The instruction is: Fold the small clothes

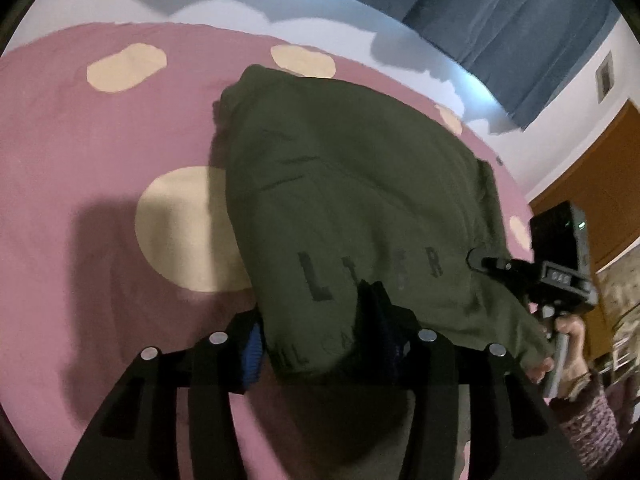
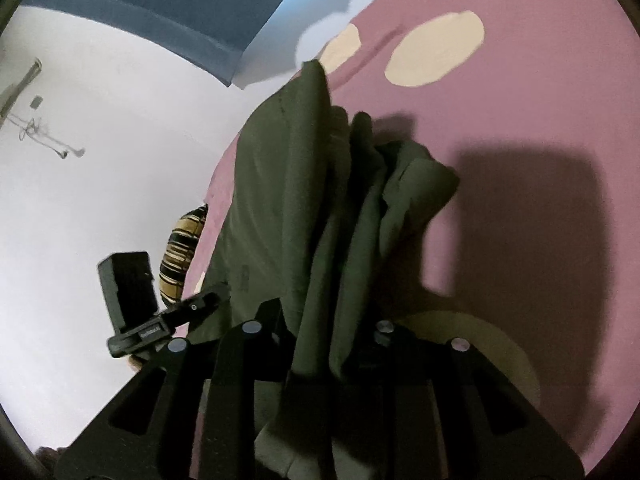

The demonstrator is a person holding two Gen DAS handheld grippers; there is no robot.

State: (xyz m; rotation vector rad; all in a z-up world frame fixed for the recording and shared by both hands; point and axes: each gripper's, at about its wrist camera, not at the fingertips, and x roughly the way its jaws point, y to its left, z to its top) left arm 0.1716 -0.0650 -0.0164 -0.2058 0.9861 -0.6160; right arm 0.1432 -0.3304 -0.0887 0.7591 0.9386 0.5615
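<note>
An olive green garment [image 1: 360,208] with dark letters hangs lifted above a pink bed sheet [image 1: 80,160]. My left gripper [image 1: 320,336] is shut on its near edge, cloth bunched between the fingers. My right gripper [image 1: 480,260] shows at the right in the left wrist view, held by a hand, gripping the garment's other edge. In the right wrist view the garment [image 2: 288,184] hangs in folds and my right gripper [image 2: 324,332] is shut on it. My left gripper [image 2: 208,300] shows at the lower left there, also on the cloth.
The pink sheet [image 2: 520,120] has cream spots [image 1: 184,232]. A blue curtain [image 1: 500,20] and white wall stand behind the bed. A wooden door [image 1: 600,160] is at the right. A striped cushion [image 2: 180,256] lies by the bed's edge.
</note>
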